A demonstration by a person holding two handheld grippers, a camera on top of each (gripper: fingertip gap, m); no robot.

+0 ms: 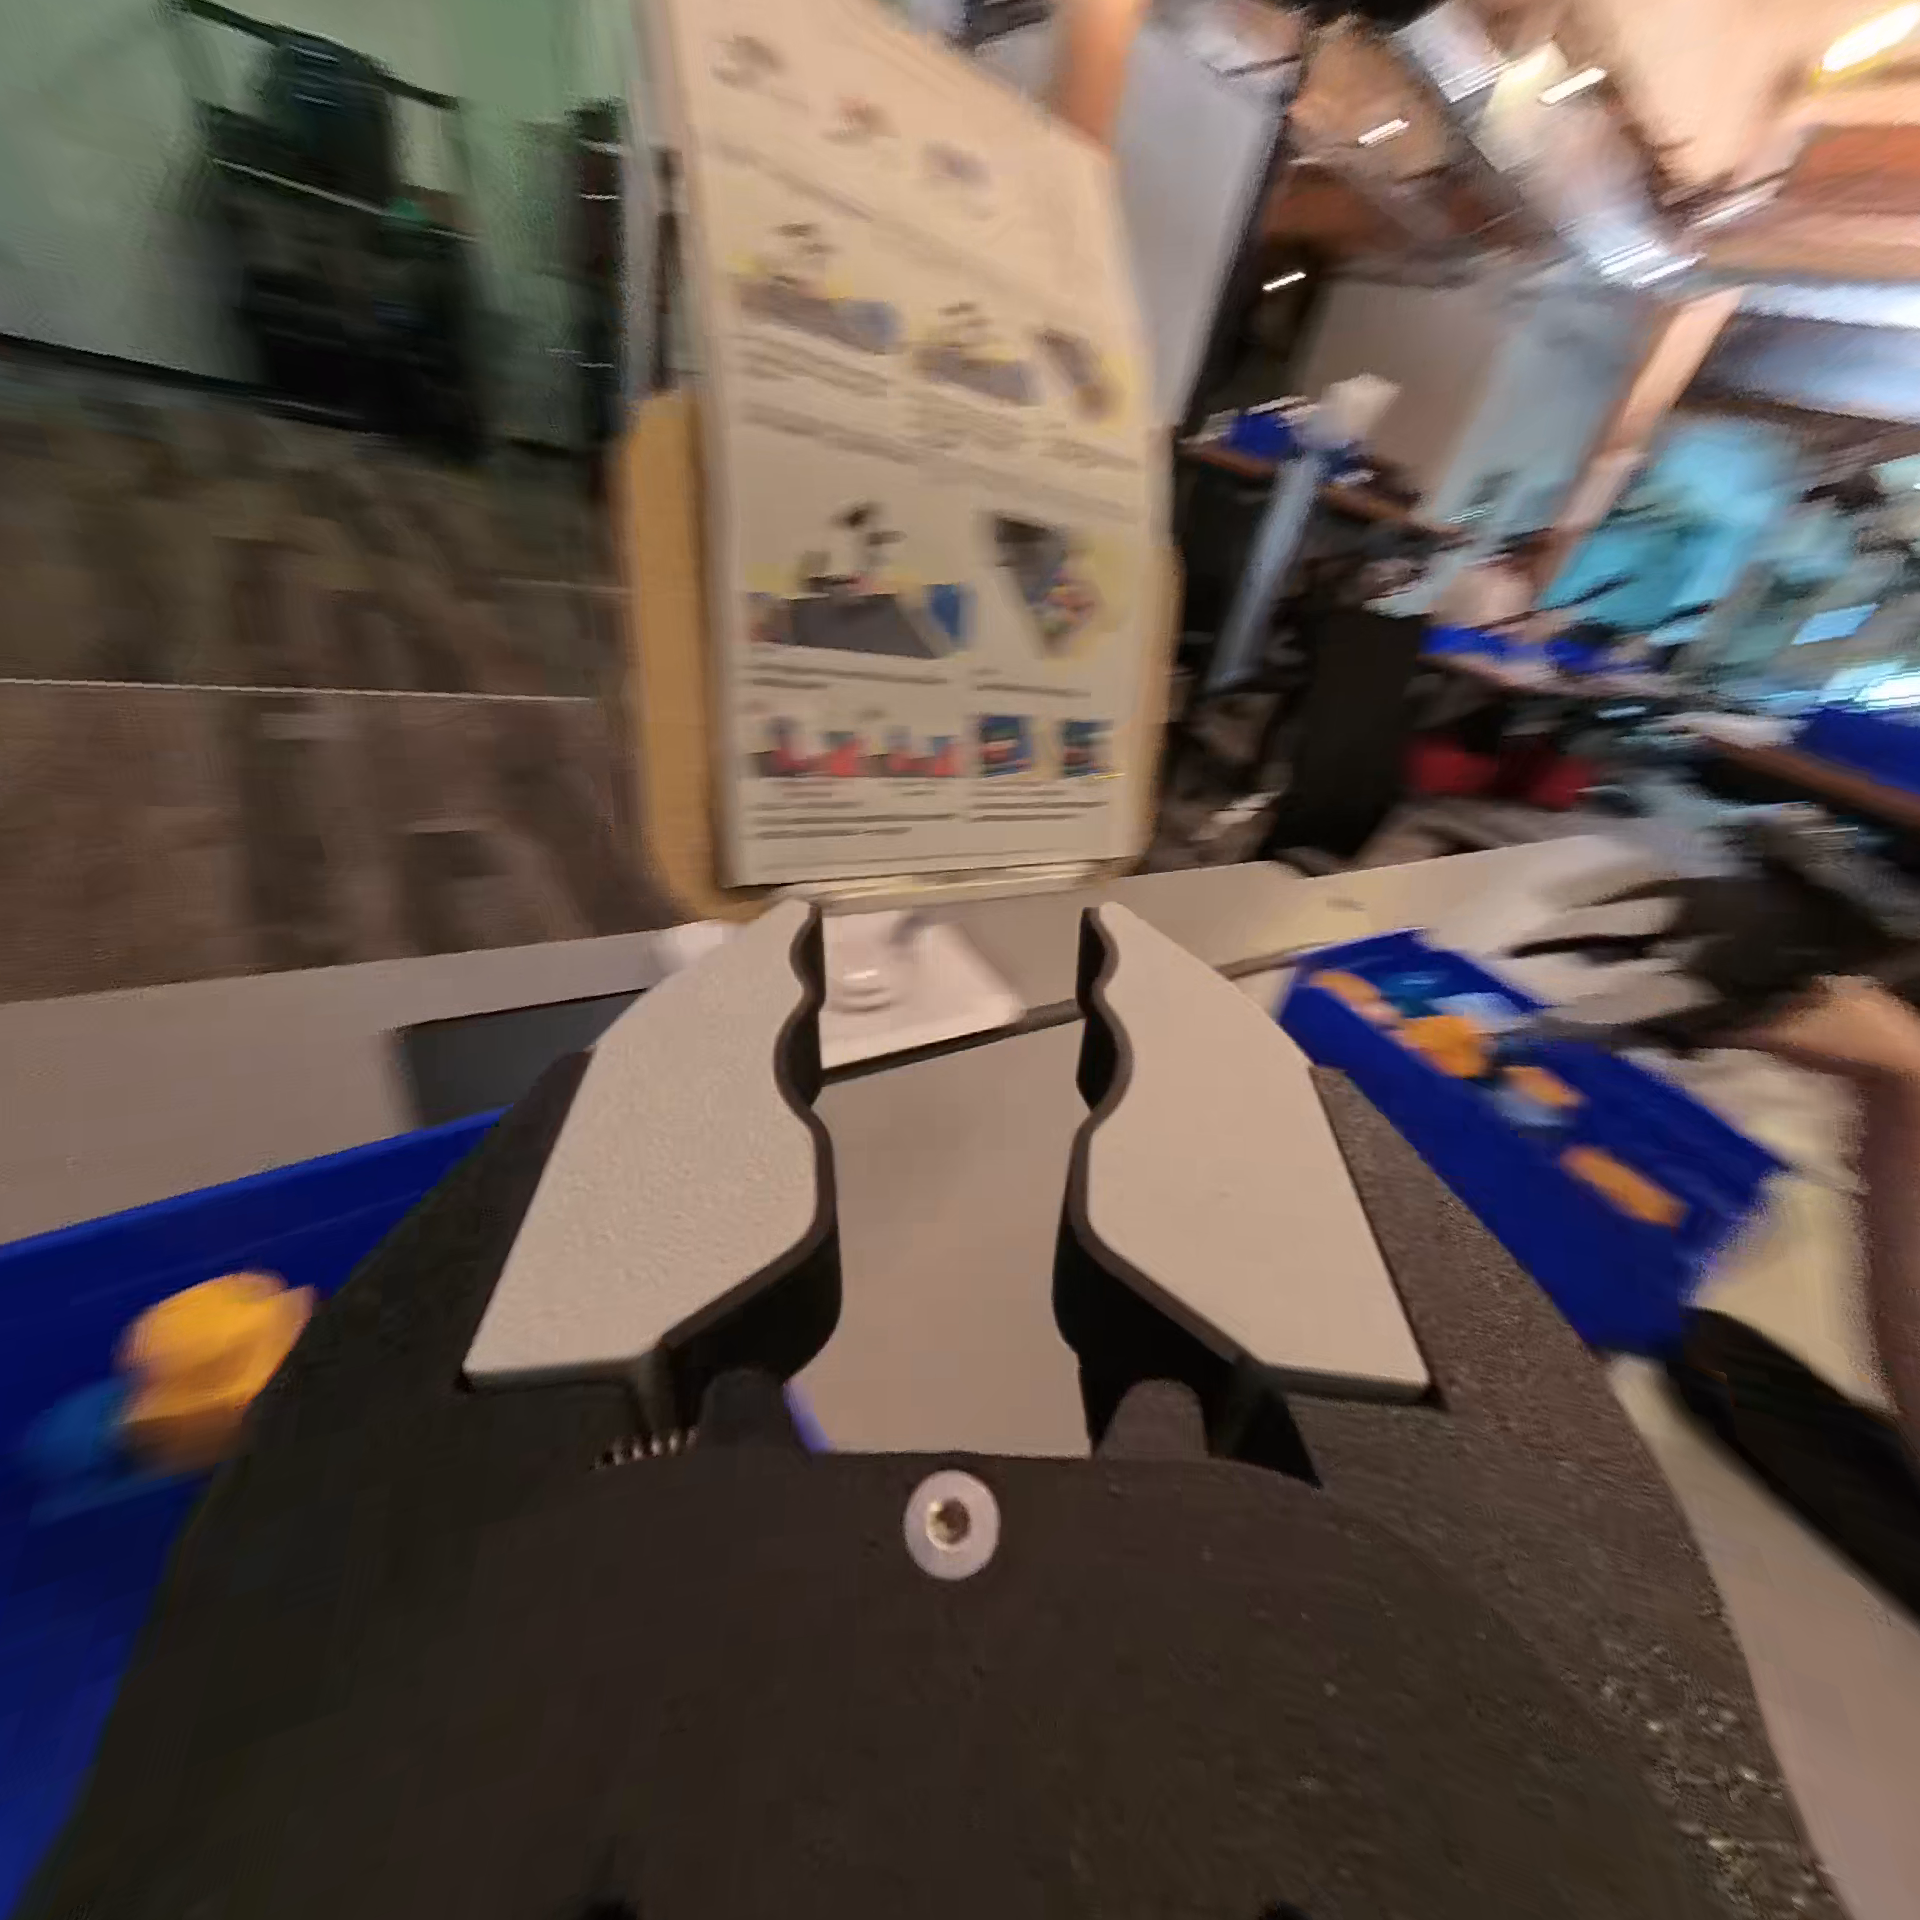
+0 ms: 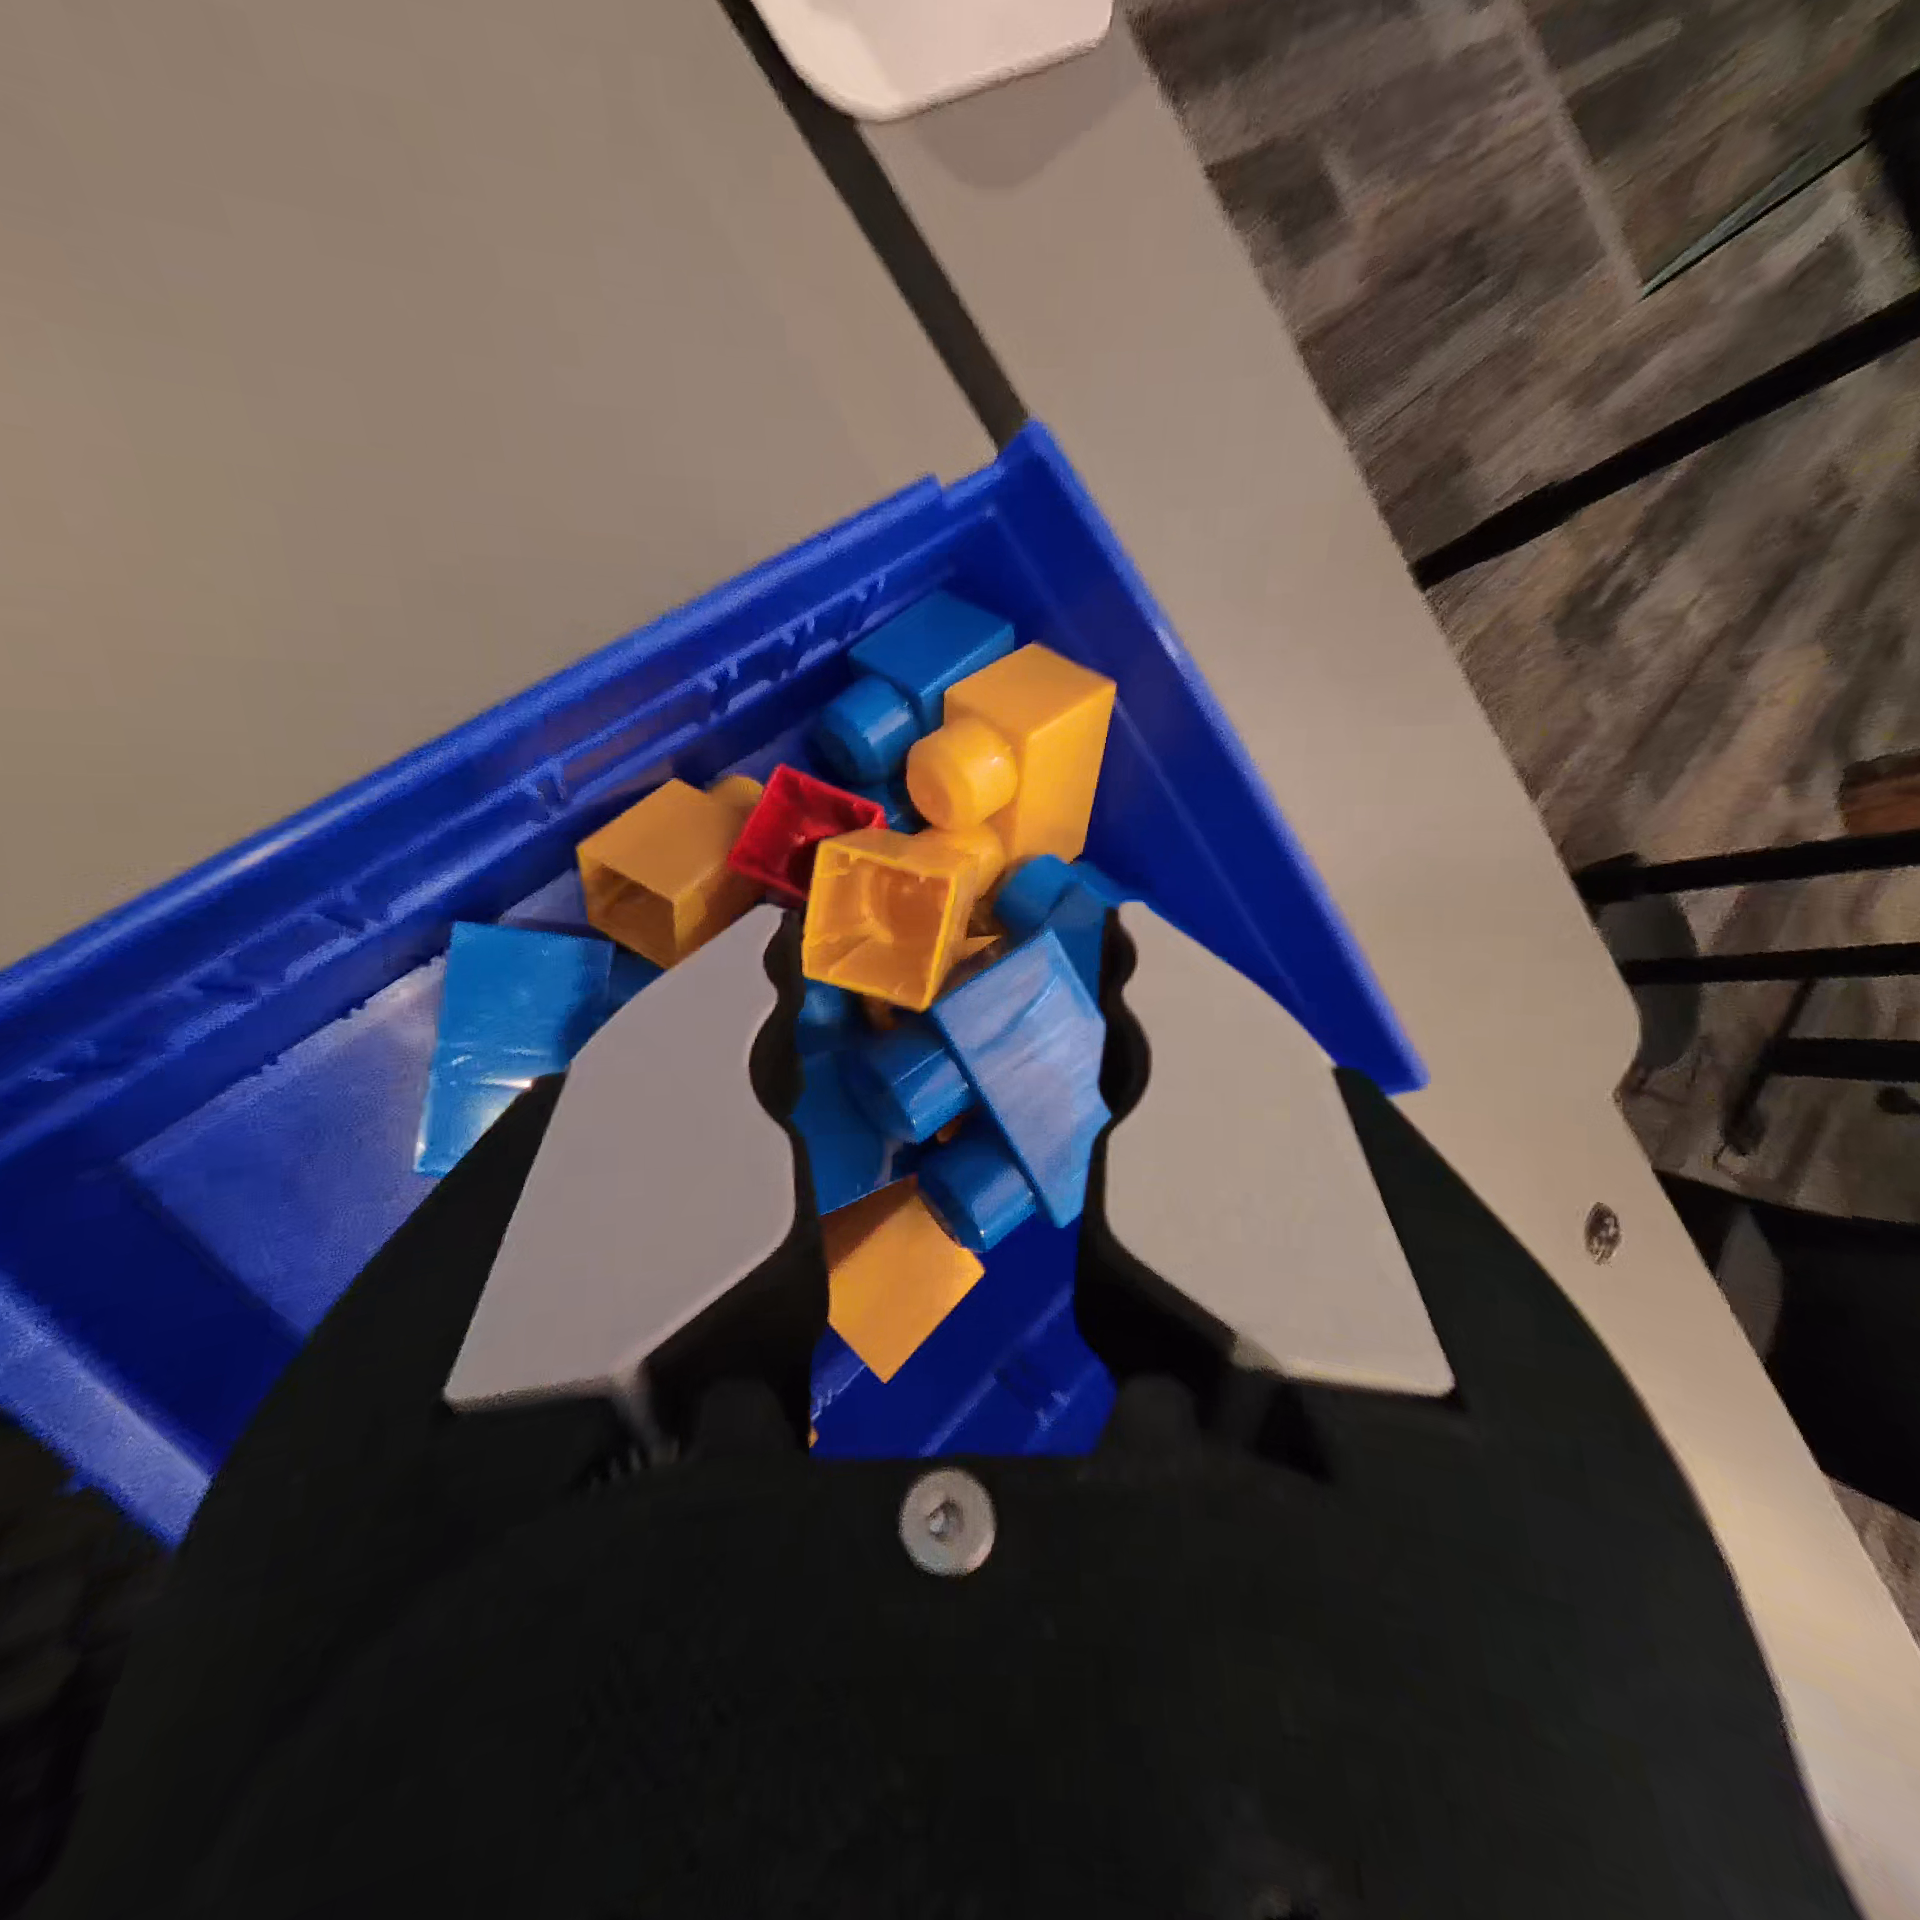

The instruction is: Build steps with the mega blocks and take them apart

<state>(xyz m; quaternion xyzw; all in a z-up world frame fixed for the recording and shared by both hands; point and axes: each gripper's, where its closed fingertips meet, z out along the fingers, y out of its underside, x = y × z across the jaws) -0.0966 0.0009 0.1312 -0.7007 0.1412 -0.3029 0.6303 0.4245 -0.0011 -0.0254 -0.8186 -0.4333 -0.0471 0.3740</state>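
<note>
Currently right gripper [image 2: 951, 1029] is spread wide over the blue bin [image 2: 1164, 665] at frame centre, mega blocks [image 2: 940, 894] piled between its fingers, nothing gripped. Left gripper [image 1: 945, 997] parted, empty.

Yellow, blue and red blocks [image 2: 914, 925] fill a blue bin [image 2: 1195, 790].

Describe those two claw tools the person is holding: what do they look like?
Both look alike. The left gripper has a rough matte black body, two flat light grey fingers with wavy black inner edges, and one silver screw in the middle. The right gripper, seen in shadow, shows the same black body, grey fingers and screw. No cables show.
</note>
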